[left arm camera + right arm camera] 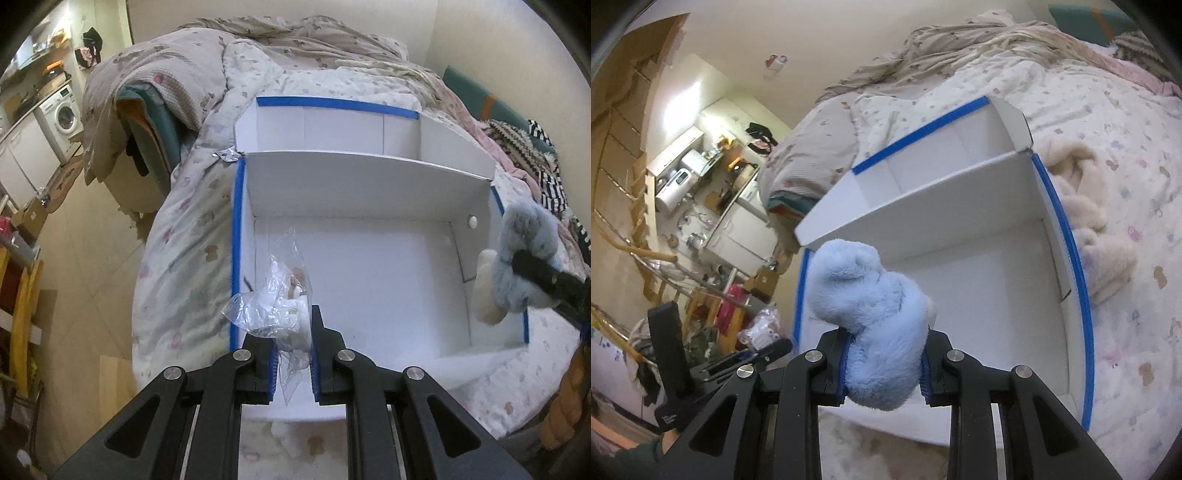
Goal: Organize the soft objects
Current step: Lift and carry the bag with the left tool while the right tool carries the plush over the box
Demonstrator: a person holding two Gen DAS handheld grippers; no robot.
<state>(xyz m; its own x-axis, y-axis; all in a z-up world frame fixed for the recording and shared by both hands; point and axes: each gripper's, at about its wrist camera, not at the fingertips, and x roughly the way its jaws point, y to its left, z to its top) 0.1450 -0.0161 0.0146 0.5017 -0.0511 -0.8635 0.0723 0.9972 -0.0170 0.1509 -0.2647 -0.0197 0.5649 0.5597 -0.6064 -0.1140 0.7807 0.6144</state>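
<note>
Fluffy blue plush toy (pixel 875 314), crinkly glossy clear plastic bag (pixel 275 306), matt white cardboard box (pixel 369 266) (blue-taped rims).

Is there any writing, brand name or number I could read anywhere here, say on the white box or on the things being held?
None can be read.
The white box shows plain walls and blue tape, no print.
The clear plastic bag in the left gripper and the blue plush toy in the right gripper bear no visible text.
A small pale mark on the black handle is too blurred to read.

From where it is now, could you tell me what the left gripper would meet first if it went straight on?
Probably the white floor of the box: the left gripper, shut on a clear bag, points down into its big compartment.
</note>
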